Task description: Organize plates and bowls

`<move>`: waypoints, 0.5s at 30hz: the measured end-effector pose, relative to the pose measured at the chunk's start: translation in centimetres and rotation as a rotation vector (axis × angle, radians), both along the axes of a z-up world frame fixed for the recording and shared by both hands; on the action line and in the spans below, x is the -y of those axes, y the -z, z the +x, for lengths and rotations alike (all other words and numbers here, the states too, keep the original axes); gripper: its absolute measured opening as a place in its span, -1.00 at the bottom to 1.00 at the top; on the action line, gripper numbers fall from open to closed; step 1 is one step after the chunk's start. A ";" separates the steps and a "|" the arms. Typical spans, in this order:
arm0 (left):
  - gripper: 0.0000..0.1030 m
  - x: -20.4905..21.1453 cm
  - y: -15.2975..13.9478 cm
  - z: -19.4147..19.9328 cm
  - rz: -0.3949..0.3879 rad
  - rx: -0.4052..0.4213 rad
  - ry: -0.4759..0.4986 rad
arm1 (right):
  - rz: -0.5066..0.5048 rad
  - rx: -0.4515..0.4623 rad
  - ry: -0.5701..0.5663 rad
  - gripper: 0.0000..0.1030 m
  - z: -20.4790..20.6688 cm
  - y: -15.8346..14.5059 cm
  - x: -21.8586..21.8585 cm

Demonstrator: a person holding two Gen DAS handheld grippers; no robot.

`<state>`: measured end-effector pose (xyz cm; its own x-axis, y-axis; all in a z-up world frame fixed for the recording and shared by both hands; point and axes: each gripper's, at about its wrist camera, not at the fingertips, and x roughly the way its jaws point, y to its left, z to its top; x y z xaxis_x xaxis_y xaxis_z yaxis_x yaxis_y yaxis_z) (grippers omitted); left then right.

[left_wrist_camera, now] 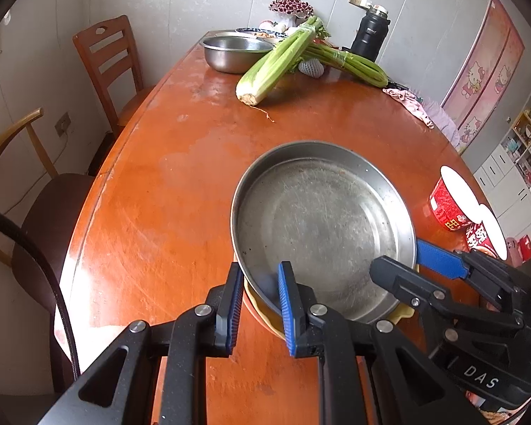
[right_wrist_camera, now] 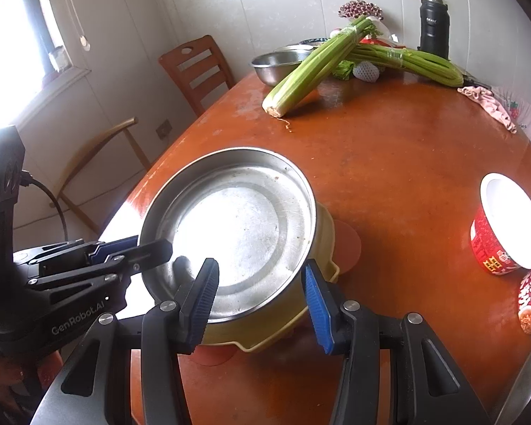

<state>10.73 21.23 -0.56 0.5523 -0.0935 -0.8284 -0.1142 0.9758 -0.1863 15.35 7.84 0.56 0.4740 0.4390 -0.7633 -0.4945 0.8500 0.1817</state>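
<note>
Your left gripper (left_wrist_camera: 257,304) has its two blue pads on either side of the near rim of the steel plate (left_wrist_camera: 318,226), so it looks pinched there, though the rim edge hides the true contact and I cannot be fully sure. Your right gripper (right_wrist_camera: 262,301) stands spread wide, one finger over the plate and one outside the yellow dish (right_wrist_camera: 322,244) beneath, and it grips nothing. The plate sits tilted in that yellow dish, which rests on an orange plate (right_wrist_camera: 348,244) near the front edge of the table (left_wrist_camera: 180,184). To do this step well, I think you should keep the rim grip firm and let the plate come level before you open, because smooth steel may slide. The table is glossy and worn. Farther back lie celery (left_wrist_camera: 276,60), a steel bowl (left_wrist_camera: 235,51) and a black flask (left_wrist_camera: 370,33); red noodle cups (right_wrist_camera: 506,226) stand at the right, and two chairs (left_wrist_camera: 106,56) by the wall.
</note>
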 end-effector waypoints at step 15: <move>-0.62 -0.1 0.8 -0.1 -0.008 -0.025 -0.001 | -0.073 0.034 -0.020 -0.02 -0.5 0.2 -1.1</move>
<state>10.67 21.36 -1.39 0.5319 -0.0990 -0.8410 -0.1202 0.9743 -0.1907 14.88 8.92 0.39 0.4920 0.3925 -0.7771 -0.5160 0.8504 0.1029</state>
